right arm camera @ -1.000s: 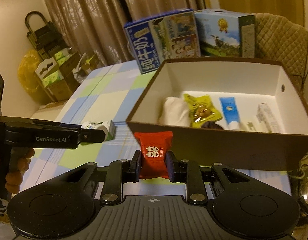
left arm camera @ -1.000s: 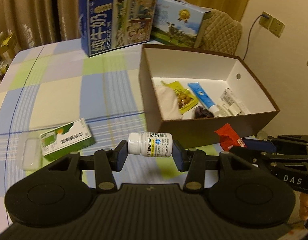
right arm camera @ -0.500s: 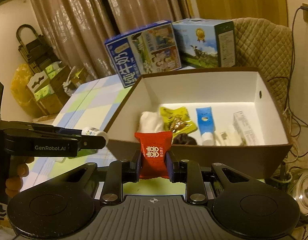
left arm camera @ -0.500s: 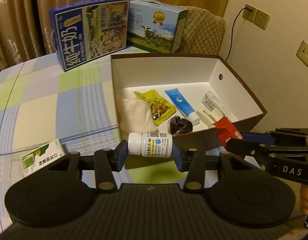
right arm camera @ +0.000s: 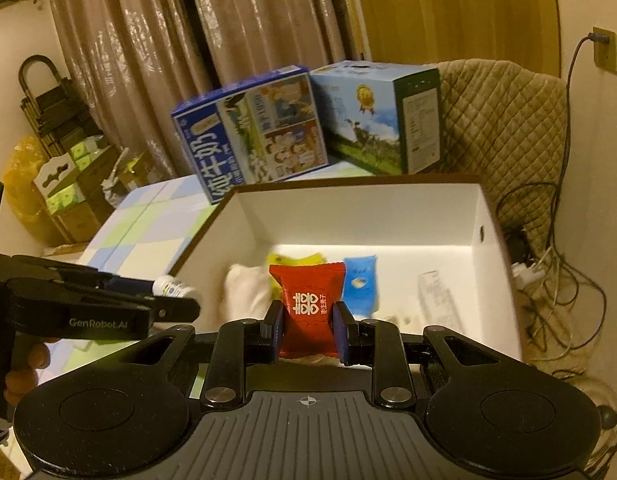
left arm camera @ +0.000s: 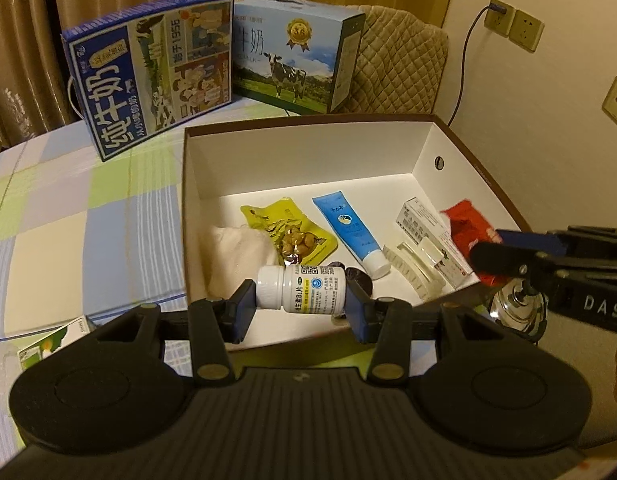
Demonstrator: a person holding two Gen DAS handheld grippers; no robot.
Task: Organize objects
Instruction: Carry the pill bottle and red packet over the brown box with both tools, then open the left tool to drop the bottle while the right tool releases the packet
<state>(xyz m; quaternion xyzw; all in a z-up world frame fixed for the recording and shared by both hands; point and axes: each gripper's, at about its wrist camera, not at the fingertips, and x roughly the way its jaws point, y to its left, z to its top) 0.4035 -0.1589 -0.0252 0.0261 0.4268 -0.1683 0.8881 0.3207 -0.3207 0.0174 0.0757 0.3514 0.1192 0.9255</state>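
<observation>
left wrist view: left gripper [left arm camera: 300,300] low in frame centre, pinching white pill bottle [left arm camera: 301,288] sideways, cap toward frame left, held over near edge of brown box [left arm camera: 484,172]. inside box, on white floor: yellow snack pouch [left arm camera: 288,234], blue tube [left arm camera: 350,230], white cloth [left arm camera: 240,248] at left wall, small white carton [left arm camera: 428,232] and pale hair clip [left arm camera: 412,270] toward right. right gripper [left arm camera: 488,250] entering from frame right, clamped on red candy packet [left arm camera: 466,226] at box's right rim. two milk cartons [left arm camera: 152,72] in upper left, on checked tablecloth [left arm camera: 68,216]. green and white box [left arm camera: 52,344] at lower left, partly hidden behind gripper body.

right wrist view: right gripper [right arm camera: 307,332] at lower centre, squeezing red candy packet [right arm camera: 307,304] upright, held over brown box [right arm camera: 496,220] near its front. box contents blurred behind packet. left gripper [right arm camera: 188,306] reaching in from frame left with white pill bottle [right arm camera: 170,288] at its tip, over box's left wall. milk cartons [right arm camera: 252,132] upper centre.
</observation>
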